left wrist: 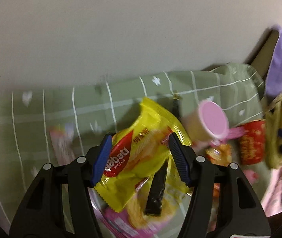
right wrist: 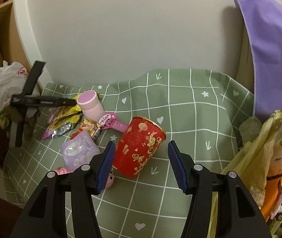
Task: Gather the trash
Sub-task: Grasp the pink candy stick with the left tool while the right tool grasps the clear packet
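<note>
Reaching, left side: the left gripper (left wrist: pixel 140 158) has its fingers spread on either side of the yellow wafer packet (left wrist: pixel 141 158); neither pad looks pressed onto it, though the left wrist view is blurred and contact cannot be confirmed
Wafer packet: it lies on the green checked cloth (left wrist: pixel 61 109), on top of other wrappers, with a pink wrapper (left wrist: pixel 121 222) underneath and a dark strip across its lower part
Right side: the right gripper (right wrist: pixel 140 166) is spread wide and holds nothing; it hangs just above and in front of the red paper cup (right wrist: pixel 141 148), which lies tipped on its side on the cloth
Other trash: a pink-lidded tub (right wrist: pixel 90 104) lies on its side near the wall; a pink paper tag (right wrist: pixel 111 122), a gold candy wrapper (right wrist: pixel 89 129) and a lilac pouch (right wrist: pixel 79 150) sit between the tub and the cup; a foil-lined wrapper (right wrist: pixel 61 127) lies to their left
Bag: a yellowish plastic bag (right wrist: pixel 260 158) with wrappers already inside stands at the right edge of the cloth, near the right gripper
Step in hand: judged as the grasp stage, with the left fingers lining up on the wafer packet and the right poised over the cup; most of the litter is not yet collected
Next move: the left fingers need to pinch one fold of the packet only, so the wrappers beneath are not dragged along; then a carry across to the bag
</note>
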Motion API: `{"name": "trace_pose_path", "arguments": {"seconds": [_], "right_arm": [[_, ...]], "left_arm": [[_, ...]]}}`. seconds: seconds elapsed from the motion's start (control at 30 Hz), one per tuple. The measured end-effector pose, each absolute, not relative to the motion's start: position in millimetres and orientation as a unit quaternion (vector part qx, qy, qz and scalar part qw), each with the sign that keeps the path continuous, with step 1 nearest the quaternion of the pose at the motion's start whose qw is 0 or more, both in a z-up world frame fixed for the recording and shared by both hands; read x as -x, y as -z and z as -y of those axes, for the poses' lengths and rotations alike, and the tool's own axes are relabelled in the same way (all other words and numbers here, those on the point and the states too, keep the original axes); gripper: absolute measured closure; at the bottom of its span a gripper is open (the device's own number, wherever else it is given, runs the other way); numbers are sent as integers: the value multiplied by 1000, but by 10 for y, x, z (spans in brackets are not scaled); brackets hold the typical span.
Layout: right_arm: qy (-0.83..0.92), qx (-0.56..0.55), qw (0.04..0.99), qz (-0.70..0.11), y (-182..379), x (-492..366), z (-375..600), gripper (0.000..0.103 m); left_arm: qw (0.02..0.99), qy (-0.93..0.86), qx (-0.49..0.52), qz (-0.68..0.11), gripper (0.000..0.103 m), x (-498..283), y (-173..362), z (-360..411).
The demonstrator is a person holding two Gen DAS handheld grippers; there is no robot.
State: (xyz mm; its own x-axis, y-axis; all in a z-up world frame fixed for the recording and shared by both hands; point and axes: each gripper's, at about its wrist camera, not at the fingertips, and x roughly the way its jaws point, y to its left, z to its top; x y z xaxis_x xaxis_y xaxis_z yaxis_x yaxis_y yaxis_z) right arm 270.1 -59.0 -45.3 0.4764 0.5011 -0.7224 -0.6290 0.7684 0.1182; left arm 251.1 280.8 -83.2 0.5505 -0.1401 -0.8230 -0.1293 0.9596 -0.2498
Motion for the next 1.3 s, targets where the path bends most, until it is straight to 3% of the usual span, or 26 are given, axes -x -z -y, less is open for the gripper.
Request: {"name": "trace_pose_path", "arguments": {"seconds": [0.33, 0.7, 0.77, 0.93, 1.3], "right_arm": [[-417, 89, 808, -406, 666, -2519, -68, 51], [-444, 184, 774, -412, 1027, -2702, -778, 51], [-457, 167, 755, -440, 1074, -2785, -789, 54], [-471, 171, 733, -459, 1109, -2633, -693, 94], [-420, 109, 797, -420, 676, -2562, -212, 100]], "left_arm": [[885, -93, 198, -411, 46, -1579, 560, -2642], [878, -116, 196, -420, 46, -1000, 700, -2646], [878, -117, 199, -419, 46, -952, 728, -2657], [880, -112, 196, -419, 46, -961, 752, -2705], [891, -130, 186, -394, 46, -1510, 646, -2933]]}}
